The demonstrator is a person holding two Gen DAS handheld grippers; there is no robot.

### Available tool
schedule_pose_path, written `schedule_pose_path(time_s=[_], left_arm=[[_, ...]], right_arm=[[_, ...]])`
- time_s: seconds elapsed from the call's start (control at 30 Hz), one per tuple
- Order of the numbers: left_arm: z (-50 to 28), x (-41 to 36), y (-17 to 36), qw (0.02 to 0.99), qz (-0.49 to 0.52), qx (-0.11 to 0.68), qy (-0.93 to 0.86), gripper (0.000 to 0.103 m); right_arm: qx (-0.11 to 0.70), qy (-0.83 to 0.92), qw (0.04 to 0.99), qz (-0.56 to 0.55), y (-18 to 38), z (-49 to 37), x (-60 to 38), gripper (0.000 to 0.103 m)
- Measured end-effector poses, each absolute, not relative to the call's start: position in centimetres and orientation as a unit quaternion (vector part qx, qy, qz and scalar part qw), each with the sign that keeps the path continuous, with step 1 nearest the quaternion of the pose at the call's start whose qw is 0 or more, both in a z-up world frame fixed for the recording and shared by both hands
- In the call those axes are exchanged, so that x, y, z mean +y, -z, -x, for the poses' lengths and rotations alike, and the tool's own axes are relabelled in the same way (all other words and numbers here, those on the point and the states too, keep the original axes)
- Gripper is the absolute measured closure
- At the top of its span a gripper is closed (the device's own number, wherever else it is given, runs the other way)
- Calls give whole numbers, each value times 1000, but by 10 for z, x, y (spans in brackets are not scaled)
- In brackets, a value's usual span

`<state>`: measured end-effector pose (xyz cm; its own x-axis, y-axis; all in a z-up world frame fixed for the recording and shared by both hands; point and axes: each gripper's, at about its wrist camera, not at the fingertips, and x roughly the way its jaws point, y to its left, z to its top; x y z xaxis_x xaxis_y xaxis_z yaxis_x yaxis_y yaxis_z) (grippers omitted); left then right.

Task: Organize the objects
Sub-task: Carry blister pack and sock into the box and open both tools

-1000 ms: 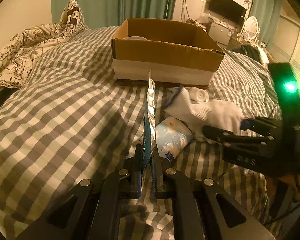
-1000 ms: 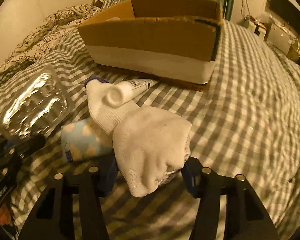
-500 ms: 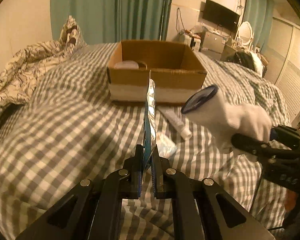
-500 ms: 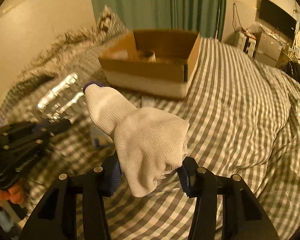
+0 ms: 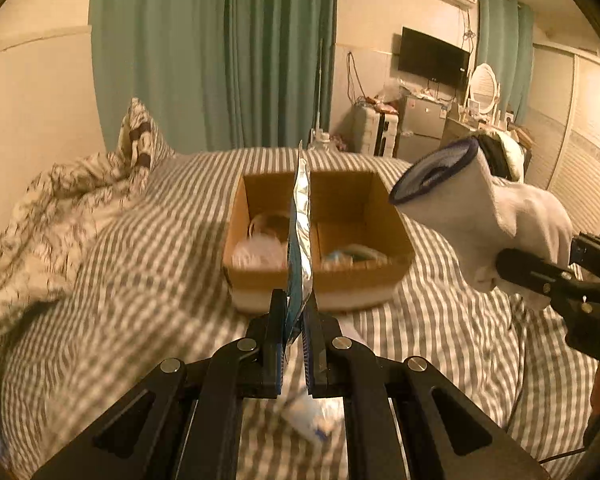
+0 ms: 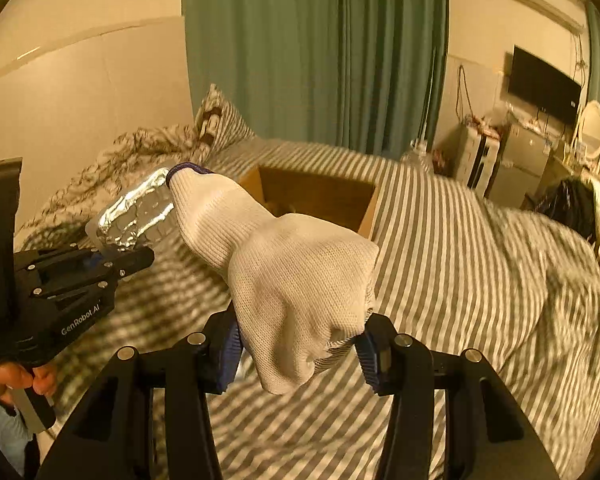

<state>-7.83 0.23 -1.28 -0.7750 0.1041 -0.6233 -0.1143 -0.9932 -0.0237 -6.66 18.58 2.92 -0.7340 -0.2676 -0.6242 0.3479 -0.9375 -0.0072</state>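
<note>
My left gripper (image 5: 296, 320) is shut on a silver foil blister pack (image 5: 300, 224), held edge-on and upright in the air; it also shows flat-on in the right wrist view (image 6: 136, 216). My right gripper (image 6: 300, 344) is shut on a white knitted glove with a dark blue cuff (image 6: 284, 272), also seen at the right of the left wrist view (image 5: 484, 212). Both are lifted above the bed, short of an open cardboard box (image 5: 388, 224) that holds several items. The box's far wall shows behind the glove (image 6: 320, 192).
A grey-and-white checked bedspread (image 5: 140, 280) covers the bed. A small blue-and-white packet (image 5: 312, 420) lies on it below my left gripper. A crumpled floral duvet (image 5: 60, 208) lies at the left. Green curtains, a TV and furniture stand beyond.
Both grippers have risen from the bed with their loads, the blister pack and the glove, and now look down into the box from higher up. The white tube has dropped out of view.
</note>
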Motion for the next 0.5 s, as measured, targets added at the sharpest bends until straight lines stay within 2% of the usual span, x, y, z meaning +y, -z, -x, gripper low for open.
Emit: schedule_pose_path(time_s=[0.3,0.5], left_arm=[[155,12,-5,79,319,18,-944,96],[207,20,10,85,329,18,-940,96]], right_arm=[[51,941,161,-294,-62,138,179,55],[37,941,151,-299,-49,199,170,55]])
